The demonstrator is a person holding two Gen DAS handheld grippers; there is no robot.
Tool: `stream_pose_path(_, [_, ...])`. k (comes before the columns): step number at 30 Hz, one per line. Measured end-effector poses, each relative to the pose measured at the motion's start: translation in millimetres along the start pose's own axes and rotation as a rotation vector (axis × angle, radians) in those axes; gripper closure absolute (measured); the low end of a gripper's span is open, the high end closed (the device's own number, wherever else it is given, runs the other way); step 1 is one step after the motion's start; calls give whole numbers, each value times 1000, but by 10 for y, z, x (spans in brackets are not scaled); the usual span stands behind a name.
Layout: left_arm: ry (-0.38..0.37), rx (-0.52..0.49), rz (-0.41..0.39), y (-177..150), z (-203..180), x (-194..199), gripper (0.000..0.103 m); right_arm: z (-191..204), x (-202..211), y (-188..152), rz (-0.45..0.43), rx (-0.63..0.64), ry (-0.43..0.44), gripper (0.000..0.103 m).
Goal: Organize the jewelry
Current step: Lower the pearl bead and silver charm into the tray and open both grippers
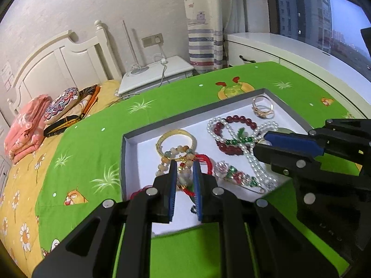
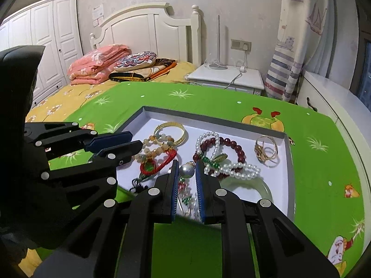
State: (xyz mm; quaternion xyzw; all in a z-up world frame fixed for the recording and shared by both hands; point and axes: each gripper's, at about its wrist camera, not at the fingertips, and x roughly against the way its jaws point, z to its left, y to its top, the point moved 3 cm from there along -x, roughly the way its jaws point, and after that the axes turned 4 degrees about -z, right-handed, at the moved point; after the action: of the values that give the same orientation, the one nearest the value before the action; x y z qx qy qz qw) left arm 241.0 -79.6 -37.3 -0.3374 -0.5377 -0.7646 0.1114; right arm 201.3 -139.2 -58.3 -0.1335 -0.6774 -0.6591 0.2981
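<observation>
On the green bedspread (image 2: 208, 102), we work over a shallow grey-walled tray (image 2: 287, 162) with a white floor, which carries all the jewelry.

Contents, by tray location:
- Far right corner: gold rings (image 2: 266, 149).
- Toward the far left corner: gold bangle (image 2: 171, 132), with a pale beaded bracelet (image 2: 160, 147) overlapping it.
- Middle: dark red bead bracelet (image 2: 234, 148) with a white pearl strand (image 2: 238, 170) looped across it.
- Near right corner: pale jade bangle (image 2: 262, 188).
- Near left edge: red cord piece (image 2: 157, 164).

Risks from here:
- The strands overlap. We judge that lifting one piece could drag its neighbours along, because the pearls cross the red beads and the cord lies against the pale beads.
- The tray looks light and sits on soft bedding, so a snagged pull could shift or tip it.
- Both grippers crowd the near edge and could collide.

Pose and grip:
- Left gripper (image 1: 185, 169) angles down over the near left edge. Its jaws are nearly pressed together, with red cord and a pale pendant seen between them; we cannot tell whether they pinch it.
- Right gripper (image 2: 186, 168) angles down over the near edge. Its jaws are likewise nearly together. A silver-grey pearl (image 2: 187, 171) shows in the gap, but we cannot confirm contact.
</observation>
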Motion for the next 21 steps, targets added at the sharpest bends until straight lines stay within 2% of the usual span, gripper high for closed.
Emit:
stream_pose_path(10, [33,19,2,38,83,-111,88,-33,-131,47,8,-15,-13,87])
stream_pose_path(11, [44,21,-4,41,97,-106,77,-57,-154,48,18,-28,-14,85])
stream_pose_path(12, [56,22,-8,45,110,-103,52,-77,-164,44,21,-39,-10,84])
stream_pose_path(14, [99,31,-38,51,166,-63,36,-119,-148,44,17,-57,-8,84])
stream_pose_path(16, [111,42,-49,53,212,-25,32,-139,-106,38,8,-62,-16,81])
stream_pose_path(19, [134,54,-73,59,281,44,17,-175,-19,32,-11,-85,-24,63])
stream_pose_path(21, [155,66,-99,64,314,123,6,-188,51,36,-24,-96,-32,62])
